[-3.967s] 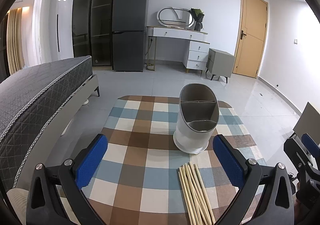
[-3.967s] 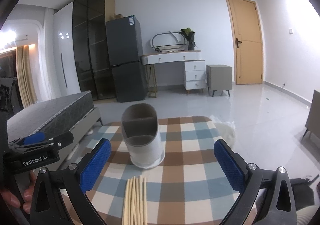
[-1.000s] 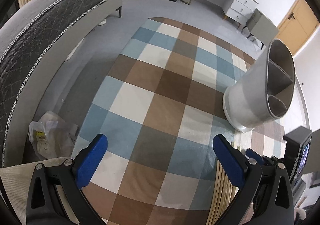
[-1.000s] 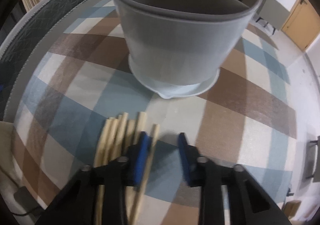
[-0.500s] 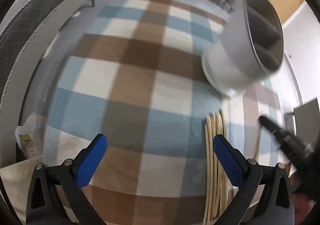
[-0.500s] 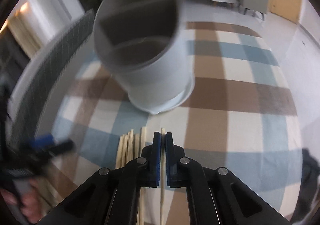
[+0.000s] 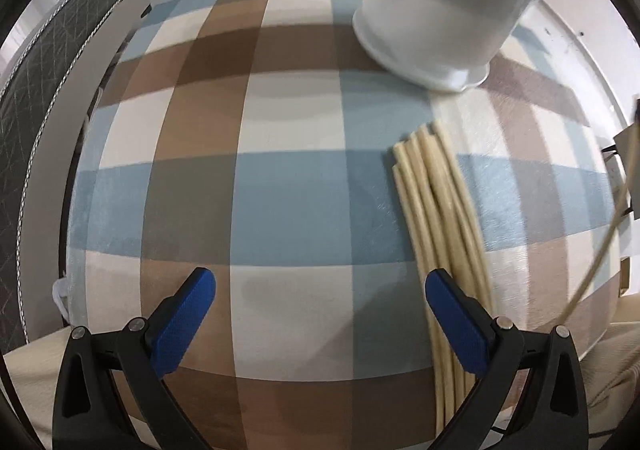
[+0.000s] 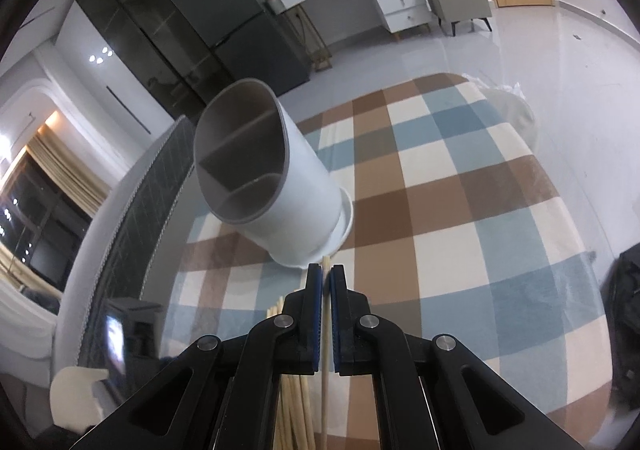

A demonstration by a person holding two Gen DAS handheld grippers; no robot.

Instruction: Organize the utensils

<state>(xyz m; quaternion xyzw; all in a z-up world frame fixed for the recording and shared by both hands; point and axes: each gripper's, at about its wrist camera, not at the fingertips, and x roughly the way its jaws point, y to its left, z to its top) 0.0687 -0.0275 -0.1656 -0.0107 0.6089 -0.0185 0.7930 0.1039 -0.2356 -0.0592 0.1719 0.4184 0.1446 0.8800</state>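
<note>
Near the utensil holder (image 8: 264, 178), right gripper (image 8: 325, 282) pinches 1 chopstick (image 8: 325, 350) — left gripper (image 7: 320, 314) spread.

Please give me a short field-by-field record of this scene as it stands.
surface: checked cloth
holder: white, grey-lined, divided, upright on the cloth
loose chopsticks: bundle lying flat near the holder
right tool: shut on one chopstick
held chopstick: lifted, tip toward the holder
left tool: open, holding nothing, above the cloth beside the bundle
</note>
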